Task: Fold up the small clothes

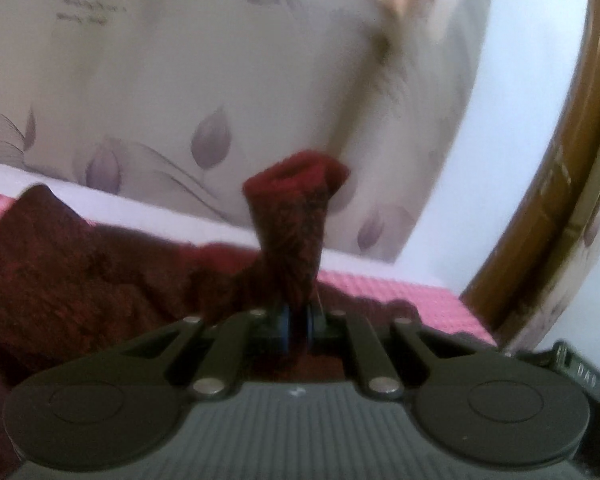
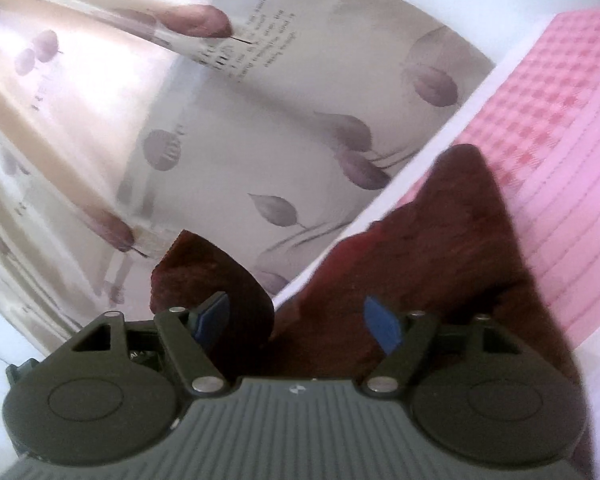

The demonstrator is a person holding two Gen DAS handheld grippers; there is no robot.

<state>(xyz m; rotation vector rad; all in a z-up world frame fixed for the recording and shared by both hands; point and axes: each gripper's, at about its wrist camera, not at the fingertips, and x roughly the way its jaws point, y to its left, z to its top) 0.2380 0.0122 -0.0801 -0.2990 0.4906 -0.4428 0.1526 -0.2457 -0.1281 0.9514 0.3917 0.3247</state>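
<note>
On the pink checked cloth [image 2: 548, 128] lies our dark red knitted garment [image 1: 72, 264], not folded yet, one sleeve pinched in our left gripper [image 1: 296, 322], while our right gripper [image 2: 298, 320] gapes above it.

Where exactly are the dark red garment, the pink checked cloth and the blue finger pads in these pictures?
dark red garment [image 1: 288, 216]: left wrist view, on the rolled sleeve standing up.
pink checked cloth [image 2: 560, 128]: right wrist view, on its bare checked part.
blue finger pads [image 2: 382, 326]: right wrist view, on the right-hand pad.
</note>
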